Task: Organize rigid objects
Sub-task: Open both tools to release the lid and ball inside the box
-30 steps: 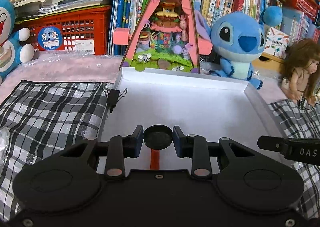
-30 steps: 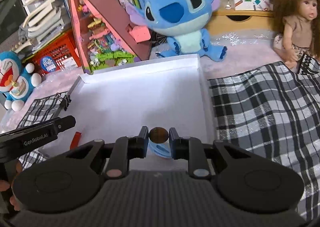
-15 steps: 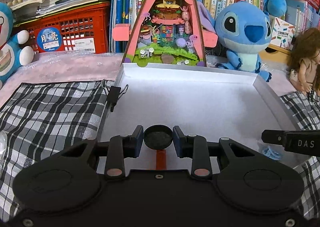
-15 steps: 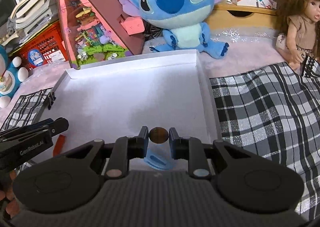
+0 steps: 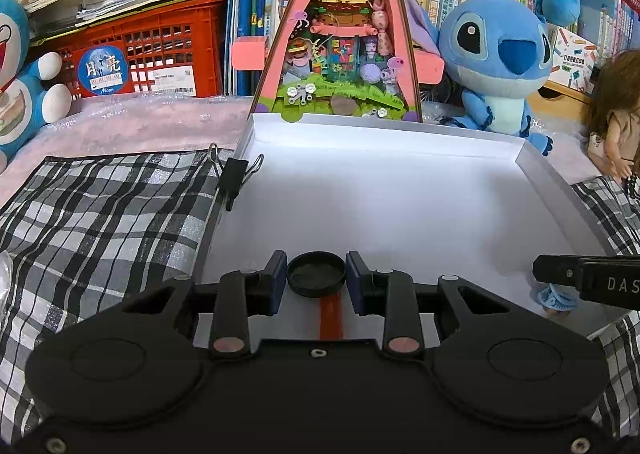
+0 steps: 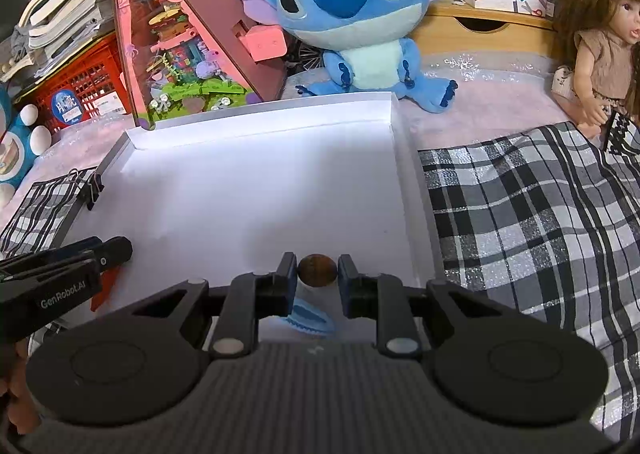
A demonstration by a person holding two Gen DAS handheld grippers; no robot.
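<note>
- Two grips you hold over the white tray (image 5: 400, 194): your left gripper (image 5: 316, 278) clamps a black round cap (image 5: 316, 273)
- your right gripper (image 6: 317, 274) pinches a brown disc (image 6: 317, 269)
- red strip (image 5: 331, 314) and blue clip (image 6: 312, 319) lie on the tray's near part beneath them

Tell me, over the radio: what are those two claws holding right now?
Left gripper shut on black cap. Right gripper shut on brown disc. Both above white tray; red strip and blue clip lie beneath.
</note>
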